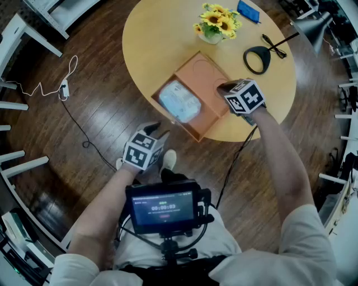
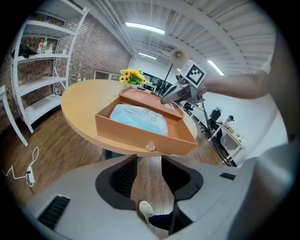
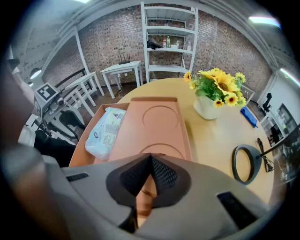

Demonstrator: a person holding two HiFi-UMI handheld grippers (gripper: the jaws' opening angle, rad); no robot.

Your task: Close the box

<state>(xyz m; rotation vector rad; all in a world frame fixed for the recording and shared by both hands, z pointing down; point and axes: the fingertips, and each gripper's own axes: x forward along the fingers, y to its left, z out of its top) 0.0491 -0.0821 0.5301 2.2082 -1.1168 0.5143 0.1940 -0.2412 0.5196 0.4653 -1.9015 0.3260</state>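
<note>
An orange box [image 1: 193,131] sits open near the front edge of the round table [image 1: 156,33], with a light-blue pack of wipes [image 1: 179,101] inside. Its lid [image 1: 201,72] lies flipped open toward the far right, with two pressed circles showing. My right gripper [image 1: 225,87] is at the lid's near right edge. In the right gripper view its jaws [image 3: 150,159] meet at the tips with the orange lid [image 3: 159,126] edge between them. My left gripper [image 1: 159,130] hovers open below the table edge, in front of the box's front wall [image 2: 126,131] and small clear knob [image 2: 150,146], touching nothing.
A vase of sunflowers [image 1: 217,22] stands behind the box. A black ring lamp base [image 1: 257,60] and a blue item [image 1: 248,11] lie to the right. A cable with a power strip [image 1: 64,86] crosses the wooden floor at left. White shelves [image 3: 168,42] line the brick wall.
</note>
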